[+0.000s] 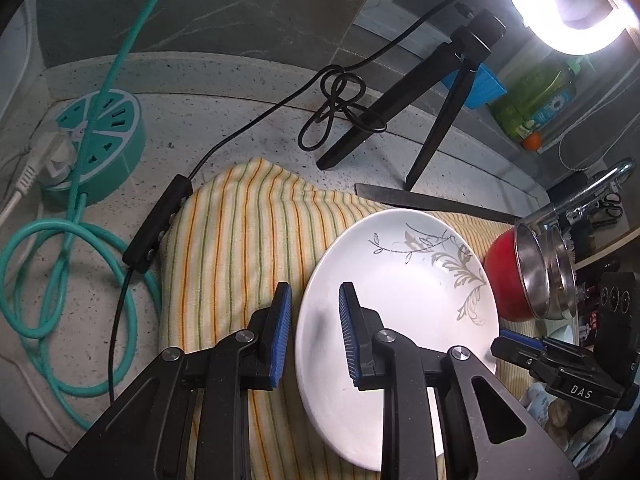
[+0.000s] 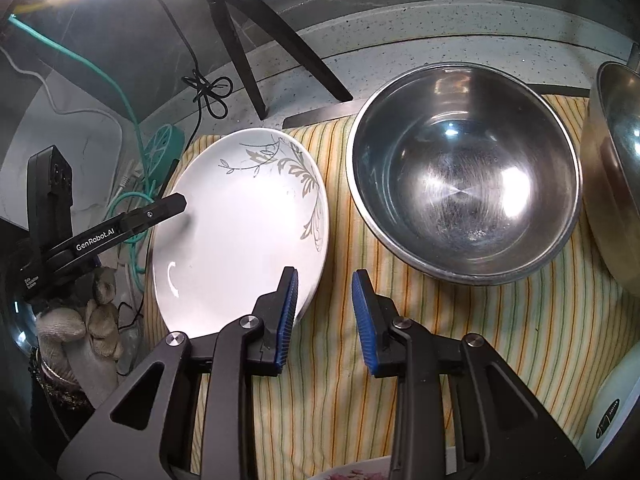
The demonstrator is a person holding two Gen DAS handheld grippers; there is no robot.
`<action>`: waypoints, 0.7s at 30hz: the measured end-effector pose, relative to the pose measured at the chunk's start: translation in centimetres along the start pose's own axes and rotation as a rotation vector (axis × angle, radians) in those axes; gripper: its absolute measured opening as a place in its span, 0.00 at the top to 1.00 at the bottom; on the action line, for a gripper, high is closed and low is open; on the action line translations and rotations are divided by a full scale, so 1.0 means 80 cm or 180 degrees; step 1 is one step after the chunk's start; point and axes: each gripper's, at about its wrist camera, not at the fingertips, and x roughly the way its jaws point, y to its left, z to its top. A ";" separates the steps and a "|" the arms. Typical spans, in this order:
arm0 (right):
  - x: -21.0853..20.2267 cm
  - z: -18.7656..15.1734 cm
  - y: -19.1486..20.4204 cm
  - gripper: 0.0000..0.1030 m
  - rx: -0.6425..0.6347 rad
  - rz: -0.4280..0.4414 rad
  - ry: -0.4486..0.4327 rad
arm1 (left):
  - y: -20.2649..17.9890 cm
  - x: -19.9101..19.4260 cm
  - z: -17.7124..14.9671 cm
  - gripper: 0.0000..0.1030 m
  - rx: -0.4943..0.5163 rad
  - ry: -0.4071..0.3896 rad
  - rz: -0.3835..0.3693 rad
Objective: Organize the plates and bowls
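Observation:
A white deep plate (image 1: 400, 300) (image 2: 240, 232) with a grey leaf pattern lies on a striped cloth (image 1: 224, 248) (image 2: 440, 340). My left gripper (image 1: 315, 288) (image 2: 176, 206) straddles the plate's left rim, one finger over the cloth and the other above the white inside; its jaws stand narrowly apart. My right gripper (image 2: 326, 273) (image 1: 500, 340) is at the opposite rim. Its left finger covers the plate's edge, and bare cloth shows between plate and right pad. A steel bowl (image 2: 460, 172) with a red outside (image 1: 508, 276) stands just right of the plate.
A second steel bowl (image 2: 616, 180) sits at the far right. Black tripod legs (image 1: 440, 92) (image 2: 256, 40) stand behind the cloth. A teal socket hub (image 1: 96, 136), teal cable and black cord lie left. A gloved hand (image 2: 80, 320) holds the left gripper. A flowered plate rim (image 2: 352, 474) shows below.

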 end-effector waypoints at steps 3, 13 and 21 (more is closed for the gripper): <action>0.008 0.001 0.004 0.83 -0.0048 -0.0004 0.0053 | -0.002 0.003 0.000 0.79 0.0028 0.0027 -0.0008; 0.014 0.004 0.014 0.89 -0.0125 -0.0014 0.0084 | -0.006 0.004 -0.002 0.82 0.0056 0.0019 0.0065; 0.004 -0.005 0.008 0.89 -0.0082 0.0085 0.0130 | -0.012 -0.015 -0.021 0.82 -0.0006 -0.0020 0.0068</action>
